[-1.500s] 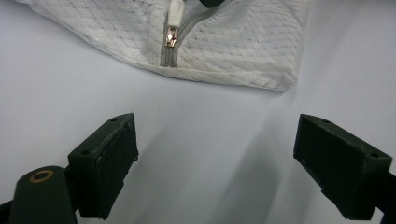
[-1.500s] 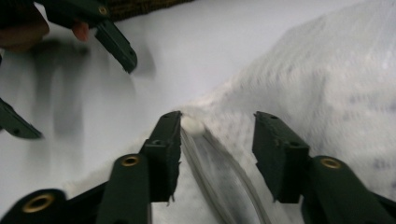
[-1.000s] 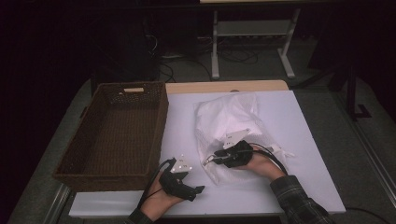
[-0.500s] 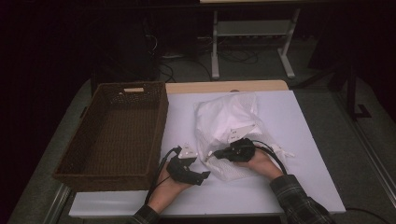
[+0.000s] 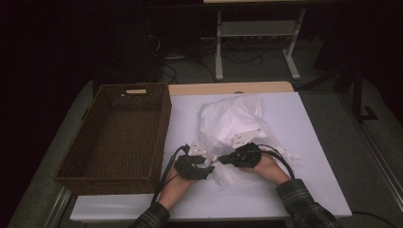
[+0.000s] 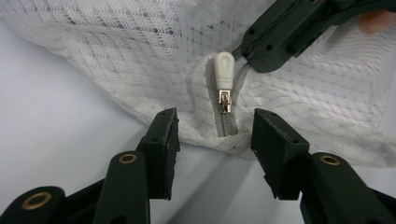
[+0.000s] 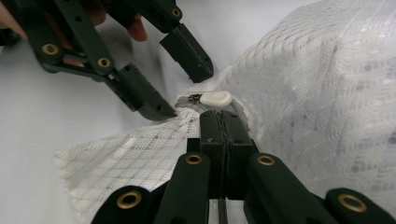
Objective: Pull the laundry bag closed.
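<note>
Mesh laundry bag (image 6: 140, 60), white, zipper closed.
Cream zipper pull (image 6: 224, 70) lies between the half-closed, closing left gripper (image 6: 212, 133) jaws; right gripper (image 7: 219, 122) pinches bag fabric beside it.

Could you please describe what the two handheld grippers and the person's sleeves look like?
Both the left gripper and right gripper are black, with flat blocky jaws, brass-coloured rivets at the linkage pivots and black trailing cables. Pale plates sit on top. The sleeves are dark plaid.

White table (image 5: 313, 142); wicker basket (image 5: 119, 133) and mesh bag (image 5: 233, 121) atop
</note>
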A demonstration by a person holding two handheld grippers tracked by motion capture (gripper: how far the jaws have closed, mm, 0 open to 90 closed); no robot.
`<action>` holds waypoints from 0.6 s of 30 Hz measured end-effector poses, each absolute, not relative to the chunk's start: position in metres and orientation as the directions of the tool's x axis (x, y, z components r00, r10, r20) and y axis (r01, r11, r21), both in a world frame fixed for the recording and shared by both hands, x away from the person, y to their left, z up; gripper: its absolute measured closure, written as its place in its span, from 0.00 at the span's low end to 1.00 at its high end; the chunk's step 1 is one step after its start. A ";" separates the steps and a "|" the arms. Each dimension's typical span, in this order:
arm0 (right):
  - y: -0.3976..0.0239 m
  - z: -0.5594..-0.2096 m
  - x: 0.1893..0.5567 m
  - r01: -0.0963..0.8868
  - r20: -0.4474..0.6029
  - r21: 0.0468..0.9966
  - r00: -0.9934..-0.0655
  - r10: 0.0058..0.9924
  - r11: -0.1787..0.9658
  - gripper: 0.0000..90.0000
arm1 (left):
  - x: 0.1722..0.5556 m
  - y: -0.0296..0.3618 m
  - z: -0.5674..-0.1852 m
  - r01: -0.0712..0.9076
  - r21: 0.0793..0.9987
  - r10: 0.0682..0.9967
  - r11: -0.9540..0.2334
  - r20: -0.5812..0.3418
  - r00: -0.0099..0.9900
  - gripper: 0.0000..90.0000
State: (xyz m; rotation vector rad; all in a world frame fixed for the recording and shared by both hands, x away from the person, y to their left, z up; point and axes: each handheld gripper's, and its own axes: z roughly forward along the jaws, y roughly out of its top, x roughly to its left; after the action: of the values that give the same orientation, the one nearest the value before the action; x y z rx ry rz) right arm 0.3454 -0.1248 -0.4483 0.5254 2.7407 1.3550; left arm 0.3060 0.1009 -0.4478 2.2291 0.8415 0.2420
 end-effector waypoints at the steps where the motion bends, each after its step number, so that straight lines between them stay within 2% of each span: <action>1: -0.127 -0.447 0.345 0.285 0.124 0.792 -0.941 0.315 0.540 0.99 | 0.306 0.101 -0.448 0.496 0.694 0.636 -0.522 -0.071 0.768 0.58; 3: -0.130 -0.441 0.343 0.283 0.127 0.814 -0.939 0.321 0.506 0.99 | 0.305 0.101 -0.448 0.501 0.695 0.636 -0.515 -0.082 0.767 0.57; 8: -0.131 -0.434 0.341 0.268 0.116 0.839 -0.938 0.326 0.473 0.99 | 0.304 0.102 -0.447 0.528 0.709 0.626 -0.467 -0.157 0.764 0.44; 10: -0.131 -0.433 0.340 0.264 0.118 0.847 -0.939 0.322 0.461 0.99 | 0.304 0.104 -0.445 0.539 0.715 0.612 -0.445 -0.196 0.766 0.44; 14: -0.132 -0.430 0.339 0.256 0.120 0.856 -0.943 0.309 0.449 0.99 | 0.307 0.103 -0.447 0.548 0.716 0.610 -0.432 -0.215 0.762 0.51; 18: -0.132 -0.429 0.337 0.257 0.123 0.858 -0.944 0.307 0.446 0.99 | 0.309 0.102 -0.449 0.530 0.719 0.604 -0.451 -0.192 0.774 0.65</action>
State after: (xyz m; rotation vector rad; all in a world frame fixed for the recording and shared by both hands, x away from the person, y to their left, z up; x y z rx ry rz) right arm 0.3371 -0.1320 -0.4292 0.5125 2.6279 1.5455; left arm 0.3088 0.1025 -0.4487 2.1468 0.8411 0.1157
